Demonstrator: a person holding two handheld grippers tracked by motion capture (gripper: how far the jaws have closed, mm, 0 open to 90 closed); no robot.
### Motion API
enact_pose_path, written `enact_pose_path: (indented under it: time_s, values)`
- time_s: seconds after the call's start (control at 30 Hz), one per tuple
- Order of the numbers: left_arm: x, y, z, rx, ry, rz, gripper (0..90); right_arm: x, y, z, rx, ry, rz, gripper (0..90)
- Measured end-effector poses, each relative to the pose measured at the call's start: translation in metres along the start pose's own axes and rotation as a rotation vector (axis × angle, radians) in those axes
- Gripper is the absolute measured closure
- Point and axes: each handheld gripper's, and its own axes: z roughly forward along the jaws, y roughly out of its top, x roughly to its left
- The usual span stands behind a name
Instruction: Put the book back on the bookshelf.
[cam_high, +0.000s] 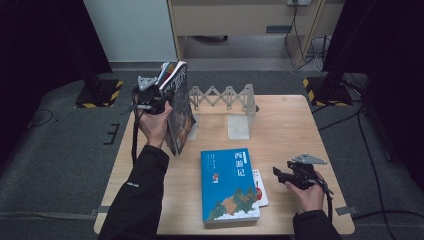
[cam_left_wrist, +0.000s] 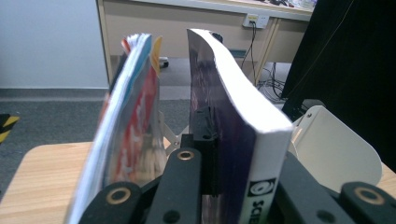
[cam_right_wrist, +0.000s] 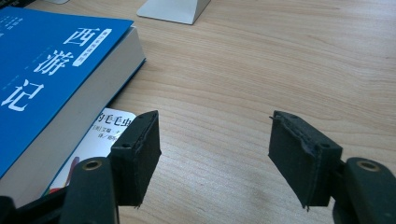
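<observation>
Holding a dark paperback (cam_high: 179, 107) upright off the table (cam_high: 290, 130), the left gripper (cam_high: 159, 97) sat raised over the far-left corner, forearm angled up from the bottom edge, wrist bent so the jaws pointed away from the person. Left gripper view: jaws were nearly closed and clamped on the paperback's lower edge, spine facing the camera. A thin colourful booklet (cam_left_wrist: 128, 126) stood just left of it, alongside the jaws; couldn't tell whether it was gripped too. The right gripper (cam_high: 280, 174) rested low near the front-right of the table, hand level, jaws pointing left toward the books. Right gripper view: jaws stood partly open with nothing between them, bare wood under the gap. Count: two grippers; four books, namely the paperback and the booklet up in the air, one blue book (cam_high: 229, 182) lying flat at front centre, and one thin white booklet (cam_high: 260, 189) tucked partly under its right edge. One white expanding bookend rack (cam_high: 235, 107) stood at the far side, near the lifted paperback.
</observation>
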Motion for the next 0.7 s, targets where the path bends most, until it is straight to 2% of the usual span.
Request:
enact_pose_path:
  time_s: [0.27,0.57,0.7]
  values:
    - [-0.006,-0.005,0.011,0.017,0.012,0.005,81.7,0.000,0.000,0.000,0.003,0.004,0.007,33.8]
    - [-0.001,-0.018,0.018,0.017,0.036,0.003,81.7,0.000,0.000,0.000,0.005,0.005,0.003,34.0]
    - [0.001,-0.019,0.016,0.024,0.029,0.004,81.6,0.000,0.000,0.001,0.006,0.003,0.000,34.1]
